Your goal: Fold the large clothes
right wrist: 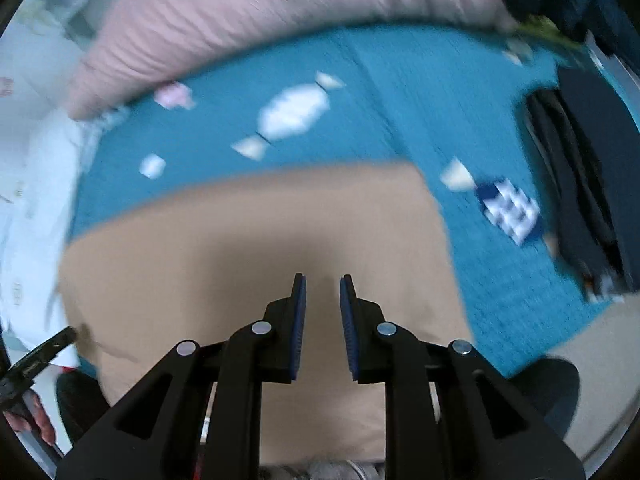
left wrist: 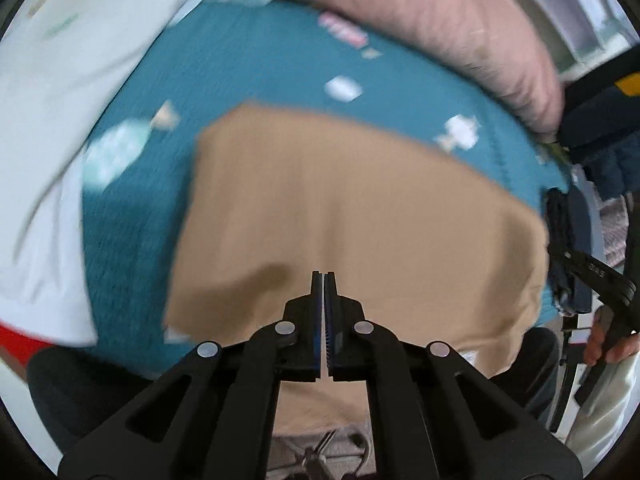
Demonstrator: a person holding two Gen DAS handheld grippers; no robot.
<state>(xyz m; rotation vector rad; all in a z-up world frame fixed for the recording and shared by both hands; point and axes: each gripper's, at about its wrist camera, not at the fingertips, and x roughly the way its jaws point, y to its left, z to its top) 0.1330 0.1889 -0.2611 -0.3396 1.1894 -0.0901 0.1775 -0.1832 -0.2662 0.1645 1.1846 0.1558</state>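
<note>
So from the left wrist view, the left claw (left wrist: 324, 276) has its two black jaws pressed together with nothing pinched between them, pointing down over a flat tan fabric garment (left wrist: 360, 208). That garment lies spread on a teal bedspread with white candy-shaped prints (left wrist: 260, 64), its near edge hanging toward the camera. A big pale pink pillow (left wrist: 440, 20) sits at the far edge of the bedspread, and a white sheet (left wrist: 52, 100) covers the left side. At the far right edge you can see a hand (left wrist: 608, 344) on a black handle. Everything is pretty motion-blurred.

Right wrist view: the right claw (right wrist: 323, 280) has its jaws a little apart, blue pads (right wrist: 298, 320) showing, nothing between them, just the tan garment below. The pink pillow is across the top here, and a dark folded pile (right wrist: 592, 168) lies on the right.
</note>
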